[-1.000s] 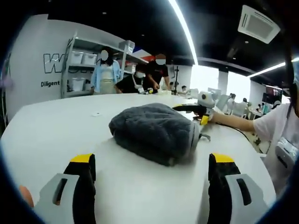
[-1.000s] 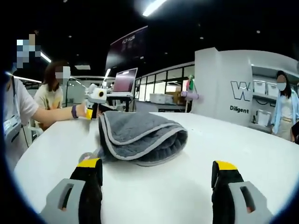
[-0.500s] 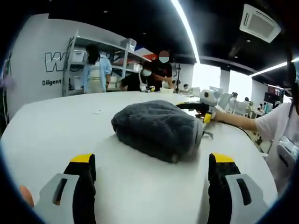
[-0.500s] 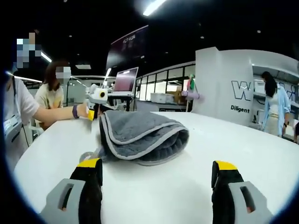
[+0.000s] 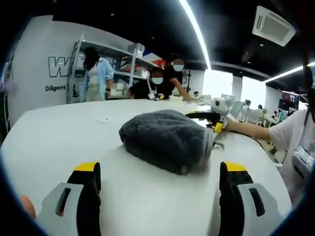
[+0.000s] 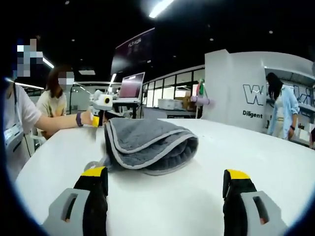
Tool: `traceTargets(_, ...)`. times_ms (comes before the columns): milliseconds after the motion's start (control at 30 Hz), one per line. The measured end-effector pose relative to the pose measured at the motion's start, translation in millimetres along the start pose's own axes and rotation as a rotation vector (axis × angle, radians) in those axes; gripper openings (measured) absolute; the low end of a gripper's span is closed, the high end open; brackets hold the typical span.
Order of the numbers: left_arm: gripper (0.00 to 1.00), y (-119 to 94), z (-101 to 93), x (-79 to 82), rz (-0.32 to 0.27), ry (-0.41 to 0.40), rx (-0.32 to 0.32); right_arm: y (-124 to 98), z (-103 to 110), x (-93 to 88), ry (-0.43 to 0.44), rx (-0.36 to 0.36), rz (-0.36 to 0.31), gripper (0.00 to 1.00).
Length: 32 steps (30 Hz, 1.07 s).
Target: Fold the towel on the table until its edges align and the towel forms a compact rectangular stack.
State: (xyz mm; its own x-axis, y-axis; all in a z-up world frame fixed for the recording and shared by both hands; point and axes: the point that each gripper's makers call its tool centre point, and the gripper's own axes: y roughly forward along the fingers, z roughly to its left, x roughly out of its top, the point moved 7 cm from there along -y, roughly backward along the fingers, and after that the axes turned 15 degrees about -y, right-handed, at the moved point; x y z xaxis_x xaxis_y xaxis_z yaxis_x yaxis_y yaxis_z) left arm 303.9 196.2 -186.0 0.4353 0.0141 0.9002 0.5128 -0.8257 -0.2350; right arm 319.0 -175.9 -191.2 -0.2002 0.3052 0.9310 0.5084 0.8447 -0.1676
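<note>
While folded towel (image 5: 165,138) lies on table (image 5: 59,132), both grippers level; fingers (image 5: 88,196) spread wide, empty.

Lettering on the white wall ahead of me

From my left gripper view the wall (image 5: 37,69) reads a big "W" cut off by shelving, with "Diligent" below; my right gripper view shows that same "W" and "Diligent" on the wall (image 6: 253,96).

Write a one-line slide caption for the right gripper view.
Folded grey towel on white table, right gripper open before it.

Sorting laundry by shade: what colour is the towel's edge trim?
Light grey trim on the dark grey towel, clearest in the right gripper view.
</note>
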Motion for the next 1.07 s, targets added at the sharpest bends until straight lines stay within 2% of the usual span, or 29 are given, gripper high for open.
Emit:
traceTargets(500,0.99,-1.4,-1.2,0.4,-0.024,-0.013,0.0,-0.4,1.0,0.4,0.013,-0.008,-0.006,0.99)
traceTargets(1067,0.99,-1.4,-1.2,-2.4,-0.021,-0.022,0.002,-0.9,-0.4,1.9,0.027,-0.01,-0.02,0.99)
